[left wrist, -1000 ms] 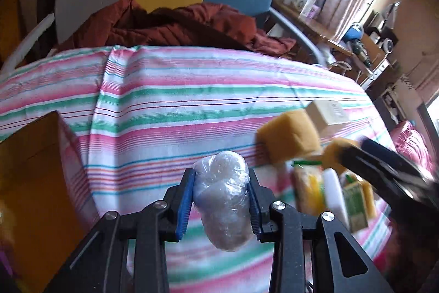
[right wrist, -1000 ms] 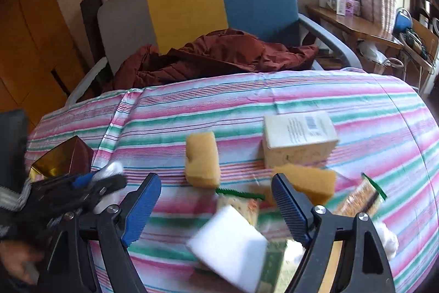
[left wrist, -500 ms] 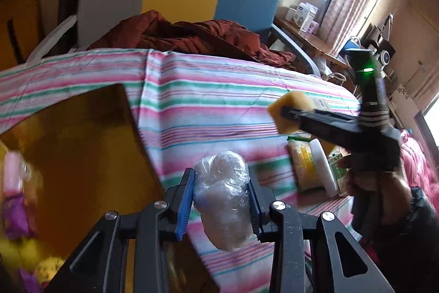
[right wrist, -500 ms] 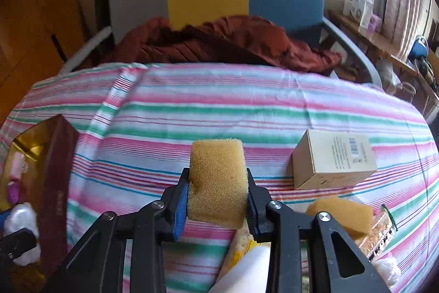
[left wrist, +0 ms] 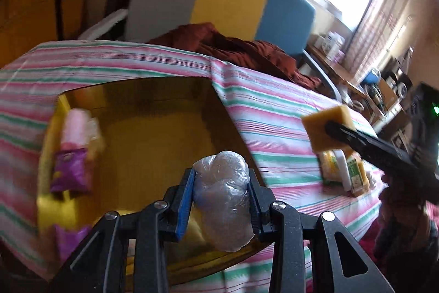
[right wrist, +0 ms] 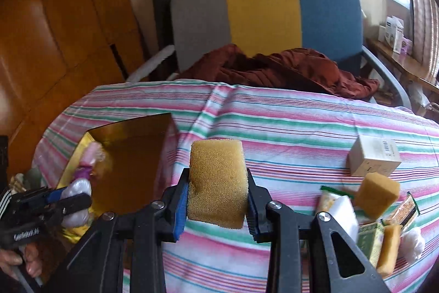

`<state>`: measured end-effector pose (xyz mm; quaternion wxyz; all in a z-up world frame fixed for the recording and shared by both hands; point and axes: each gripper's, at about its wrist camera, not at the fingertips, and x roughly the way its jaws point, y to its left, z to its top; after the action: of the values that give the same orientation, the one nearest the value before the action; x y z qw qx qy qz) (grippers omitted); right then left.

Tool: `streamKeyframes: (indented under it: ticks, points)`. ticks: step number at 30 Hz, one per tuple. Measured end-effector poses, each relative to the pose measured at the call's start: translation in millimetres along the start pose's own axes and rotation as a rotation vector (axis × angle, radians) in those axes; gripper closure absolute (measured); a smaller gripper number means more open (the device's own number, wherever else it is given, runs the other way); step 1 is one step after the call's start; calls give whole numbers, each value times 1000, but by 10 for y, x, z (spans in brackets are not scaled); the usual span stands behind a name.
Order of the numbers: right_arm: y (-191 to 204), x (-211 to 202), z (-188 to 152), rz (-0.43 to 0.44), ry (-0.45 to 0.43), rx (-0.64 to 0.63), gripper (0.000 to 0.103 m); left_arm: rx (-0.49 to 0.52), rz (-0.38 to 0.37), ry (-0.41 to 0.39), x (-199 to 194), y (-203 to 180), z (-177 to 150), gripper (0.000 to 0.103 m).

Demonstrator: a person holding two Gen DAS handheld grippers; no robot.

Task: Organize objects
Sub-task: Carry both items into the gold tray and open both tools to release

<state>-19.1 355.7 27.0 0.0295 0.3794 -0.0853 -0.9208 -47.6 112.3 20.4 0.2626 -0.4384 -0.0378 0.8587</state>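
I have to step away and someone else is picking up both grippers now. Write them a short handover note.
Left gripper: shut on a clear plastic-wrapped bundle, held over the open gold box.
Right gripper: jaws have just been closing, now shut on a yellow sponge, lifted off the striped cloth.
Done: a pink item and a purple packet lie in the box.
Left: drop both held things in, then clear the pile at the right: second sponge, cardboard carton, white block, snack packets.
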Motion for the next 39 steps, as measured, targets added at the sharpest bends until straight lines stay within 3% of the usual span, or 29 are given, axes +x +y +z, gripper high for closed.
streamKeyframes:
  ticks: [13, 19, 21, 23, 24, 25, 28, 35, 37, 39]
  points:
    - [798, 25, -397, 141, 51, -68, 69, -97, 104, -70, -457, 768, -271, 67]
    - [1143, 208, -564, 105, 92, -147, 68, -128, 166, -90, -473, 1067, -257, 66]
    - [1238, 302, -630, 92, 121, -172, 67, -134, 185, -81, -420, 1158, -241, 63]
    - [1342, 411, -700, 163, 167, -184, 56, -156, 228, -81, -376, 1267, -250, 37]
    - [1370, 442, -724, 213, 184, -177, 46, -172, 237, -86, -374, 1309, -261, 34]
    - [1391, 474, -758, 264, 208, -161, 41, -190, 245, -96, -386, 1349, -281, 32]
    - [1413, 526, -832, 374, 251, -109, 41, -202, 254, -109, -433, 1380, -338, 32]
    - [1390, 431, -878, 374, 238, -93, 39, -179, 246, -131, -492, 1229, -397, 27]
    - [1394, 412, -863, 358, 224, -90, 30, -155, 248, -145, -512, 1139, -404, 24]
    - [1386, 352, -859, 345, 205, -92, 30, -137, 259, -159, -527, 1083, -402, 21]
